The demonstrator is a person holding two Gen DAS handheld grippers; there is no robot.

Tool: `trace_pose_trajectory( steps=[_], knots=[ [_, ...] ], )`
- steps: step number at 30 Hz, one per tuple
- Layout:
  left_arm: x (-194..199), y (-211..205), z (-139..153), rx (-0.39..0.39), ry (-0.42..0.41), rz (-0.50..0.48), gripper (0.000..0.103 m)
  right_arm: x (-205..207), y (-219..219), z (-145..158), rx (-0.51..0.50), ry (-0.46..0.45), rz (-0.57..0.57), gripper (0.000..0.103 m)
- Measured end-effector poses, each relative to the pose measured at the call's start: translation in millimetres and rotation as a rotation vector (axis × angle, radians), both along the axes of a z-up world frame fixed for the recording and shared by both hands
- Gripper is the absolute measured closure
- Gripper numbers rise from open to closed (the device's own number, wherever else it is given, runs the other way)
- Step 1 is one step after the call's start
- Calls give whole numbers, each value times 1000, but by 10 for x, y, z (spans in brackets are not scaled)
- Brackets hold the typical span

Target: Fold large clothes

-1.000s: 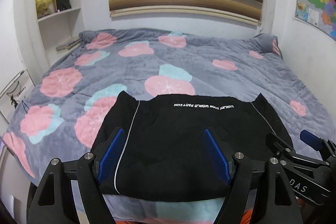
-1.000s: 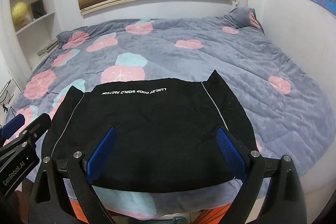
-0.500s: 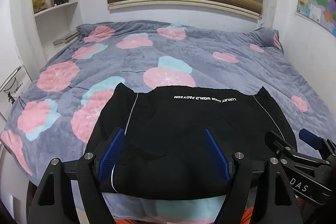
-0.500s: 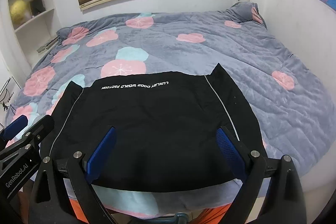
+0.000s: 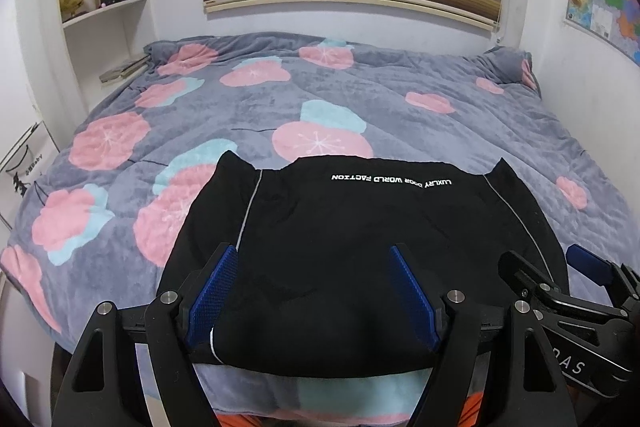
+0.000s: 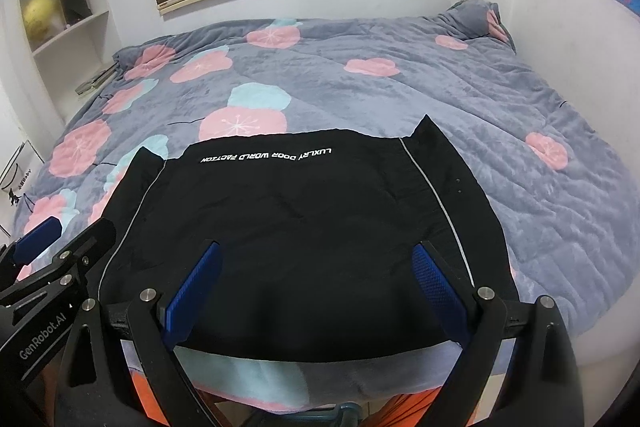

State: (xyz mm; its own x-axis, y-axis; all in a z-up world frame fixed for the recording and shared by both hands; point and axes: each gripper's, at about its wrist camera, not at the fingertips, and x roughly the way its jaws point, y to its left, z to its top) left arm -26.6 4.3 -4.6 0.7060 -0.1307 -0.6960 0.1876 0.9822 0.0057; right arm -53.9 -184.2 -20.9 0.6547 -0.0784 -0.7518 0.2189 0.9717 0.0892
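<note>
The black jacket [image 5: 360, 247] lies flat near the bed's [image 5: 280, 99] front edge, spread within reach for folding, while the left tool [image 5: 312, 291] and right tool [image 6: 316, 291] hover wide open, gripping nothing.
</note>
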Motion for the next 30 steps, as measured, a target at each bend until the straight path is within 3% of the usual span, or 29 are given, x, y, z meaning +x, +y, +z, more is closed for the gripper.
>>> trace_pose_trajectory(
  steps=[30],
  knots=[
    [9,39,-59,4,16,12,24,-23,-177,-16,-11,1,-6,6]
  ],
)
